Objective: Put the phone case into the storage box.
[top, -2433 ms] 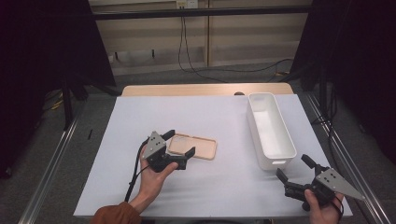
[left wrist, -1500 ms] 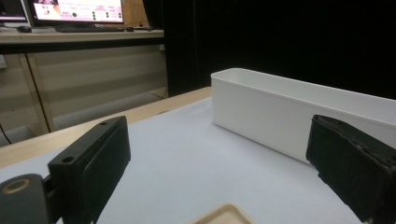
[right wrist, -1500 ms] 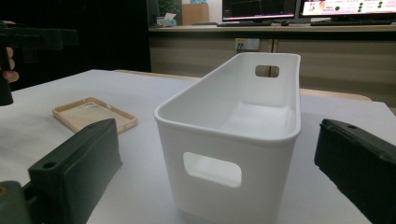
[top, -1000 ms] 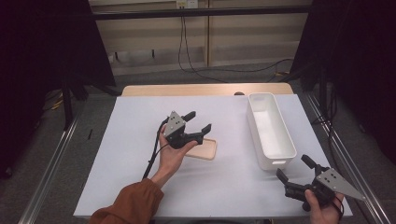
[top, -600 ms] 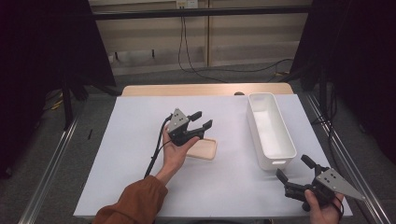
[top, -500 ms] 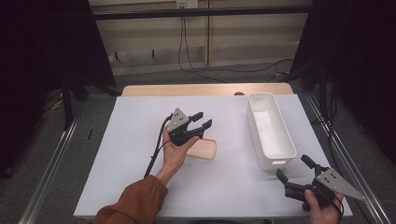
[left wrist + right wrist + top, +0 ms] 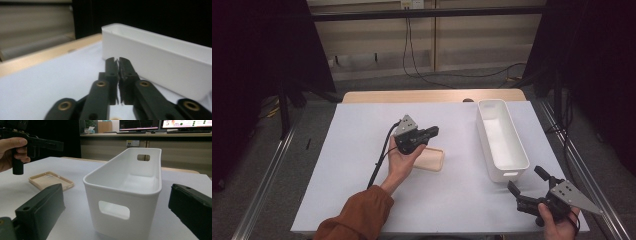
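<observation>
A beige phone case (image 7: 430, 159) lies flat on the white table cover, open side up, also in the right gripper view (image 7: 50, 180). My left gripper (image 7: 433, 132) hovers just above the case's far edge and points right toward the white bin (image 7: 502, 142). Its jaws have just been closing and now press together with nothing between them (image 7: 118, 61). The bin wall (image 7: 160, 60) stands right ahead of it. My right gripper (image 7: 524, 178) rests near the table's front right corner, open, aimed at the bin's near end (image 7: 113, 212). The left gripper (image 7: 58, 145) appears at the upper left there.
The white cover (image 7: 362, 150) ends at a wooden strip (image 7: 427, 96) along the far edge. Metal rails (image 7: 267, 175) run down both sides of the table. Black curtains hang left and right. A cable (image 7: 382, 155) trails from the left gripper.
The left hand rose from the phone case and shifted toward the bin, leaving the case on the table. Its jaws went from spread to shut. The right gripper stayed still.
</observation>
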`<state>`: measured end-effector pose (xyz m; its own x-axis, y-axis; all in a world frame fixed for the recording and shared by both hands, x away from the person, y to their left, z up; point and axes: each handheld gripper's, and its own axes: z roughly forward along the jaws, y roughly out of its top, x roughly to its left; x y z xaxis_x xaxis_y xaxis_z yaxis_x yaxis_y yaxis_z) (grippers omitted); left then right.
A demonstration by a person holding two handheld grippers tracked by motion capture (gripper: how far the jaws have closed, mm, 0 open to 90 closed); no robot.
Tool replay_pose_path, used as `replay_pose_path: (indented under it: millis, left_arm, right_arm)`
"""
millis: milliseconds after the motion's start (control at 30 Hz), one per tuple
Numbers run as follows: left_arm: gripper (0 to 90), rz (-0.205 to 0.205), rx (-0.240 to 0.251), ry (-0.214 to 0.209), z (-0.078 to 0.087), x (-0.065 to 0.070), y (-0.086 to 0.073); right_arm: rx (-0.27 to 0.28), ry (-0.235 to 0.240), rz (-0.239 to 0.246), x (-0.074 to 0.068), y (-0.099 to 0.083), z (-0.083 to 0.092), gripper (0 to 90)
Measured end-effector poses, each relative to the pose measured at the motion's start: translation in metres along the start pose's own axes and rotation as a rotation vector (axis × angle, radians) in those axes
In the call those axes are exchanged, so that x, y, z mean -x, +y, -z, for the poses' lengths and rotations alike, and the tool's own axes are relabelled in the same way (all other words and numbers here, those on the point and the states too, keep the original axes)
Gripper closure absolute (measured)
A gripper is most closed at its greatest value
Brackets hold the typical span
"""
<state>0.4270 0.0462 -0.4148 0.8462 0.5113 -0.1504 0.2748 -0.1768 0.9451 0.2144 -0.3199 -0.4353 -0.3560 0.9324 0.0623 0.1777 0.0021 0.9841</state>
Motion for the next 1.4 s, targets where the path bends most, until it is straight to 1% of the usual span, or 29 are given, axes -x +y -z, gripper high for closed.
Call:
replay_pose_path:
  millis: [33,67,100,133,267,300,333,433,567,633,667,700,733,767,800,833,900,933,967,1000,1033,1067,1100,1200,1267,1400]
  left_arm:
    - [90.0,0.0,-0.022,0.005,0.0,0.0,0.001]
    - [90.0,0.001,-0.031,0.0,-0.001,-0.001,0.001]
    - [90.0,0.0,-0.065,0.005,-0.002,-0.002,0.002]
    - [90.0,0.0,-0.065,0.005,-0.002,-0.002,0.002]
    - [90.0,0.025,-0.102,0.016,-0.003,-0.005,0.004]
    - [90.0,0.037,-0.113,0.02,-0.003,-0.006,0.004]
    - [90.0,0.041,-0.128,0.025,-0.004,-0.007,0.005]
    - [90.0,0.07,-0.17,0.042,-0.006,-0.009,0.006]
    - [90.0,0.083,-0.239,0.048,-0.009,-0.011,0.009]
    - [90.0,0.093,-0.268,0.042,-0.011,-0.012,0.009]
    - [90.0,0.077,-0.305,0.052,-0.014,-0.011,0.009]
    - [90.0,0.077,-0.305,0.052,-0.014,-0.011,0.009]
    - [90.0,0.084,-0.317,0.044,-0.015,-0.012,0.009]
    - [90.0,0.086,-0.33,0.047,-0.017,-0.012,0.009]
    - [90.0,0.077,-0.341,0.053,-0.019,-0.012,0.009]
    - [90.0,0.085,-0.372,0.044,-0.022,-0.014,0.008]
    - [90.0,0.084,-0.404,0.052,-0.026,-0.015,0.007]
    - [90.0,0.1,-0.433,0.046,-0.031,-0.016,0.006]
    - [90.0,0.1,-0.433,0.046,-0.031,-0.016,0.006]
    - [90.0,0.09,-0.449,0.044,-0.032,-0.016,0.006]
    - [90.0,0.073,-0.463,0.053,-0.034,-0.016,0.006]
    - [90.0,0.077,-0.472,0.057,-0.036,-0.015,0.006]
    - [90.0,0.083,-0.48,0.05,-0.038,-0.015,0.006]
    - [90.0,0.092,-0.525,0.042,-0.043,-0.016,0.005]
    - [90.0,0.095,-0.548,0.048,-0.046,-0.018,0.004]
    - [90.0,0.103,-0.553,0.074,-0.05,-0.021,0.0]
  right_arm:
    - [-0.001,0.0,0.0,0.0,0.0,0.0,0.0]
    - [-0.001,0.001,0.0,0.0,0.0,0.0,0.0]
    - [-0.002,0.003,0.0,0.0,0.0,0.0,0.0]
    - [-0.002,0.003,0.0,0.0,0.0,0.0,0.0]
    - [-0.002,0.002,0.0,0.0,0.0,0.0,0.0]
    - [-0.002,0.002,0.0,0.0,0.0,0.0,0.0]
    - [-0.002,0.002,0.0,0.0,0.0,0.0,0.0]
    - [-0.003,0.004,0.0,0.0,0.0,0.0,0.0]
    - [-0.001,0.002,-0.002,0.0,0.0,0.0,0.0]
    - [-0.003,0.004,0.0,0.0,0.0,0.0,0.0]
    - [-0.005,0.004,0.0,0.0,0.0,0.0,0.0]
    - [-0.005,0.004,0.0,0.0,0.0,0.0,0.0]
    - [-0.006,0.006,0.002,0.0,0.0,0.0,0.0]
    - [-0.006,0.006,0.002,0.0,0.0,0.0,0.0]
    - [-0.005,0.005,0.001,0.0,0.0,0.0,0.0]
    - [-0.005,0.006,0.001,0.0,0.0,0.0,0.0]
    - [-0.006,0.006,0.0,0.0,0.0,0.0,0.0]
    - [-0.007,0.007,0.0,0.0,0.0,0.0,0.0]
    - [-0.007,0.007,0.0,0.0,0.0,0.0,0.0]
    - [-0.007,0.008,0.0,0.0,-0.001,0.0,0.0]
    - [-0.007,0.008,0.0,0.0,-0.001,0.0,0.0]
    - [-0.009,0.008,-0.002,0.0,-0.001,0.0,0.0]
    - [-0.009,0.008,-0.002,0.0,-0.001,0.0,0.0]
    - [-0.009,0.009,-0.002,0.0,-0.001,0.0,0.0]
    - [-0.008,0.009,-0.001,0.0,-0.001,0.0,0.0]
    - [-0.006,0.008,-0.001,0.0,-0.001,0.0,0.0]
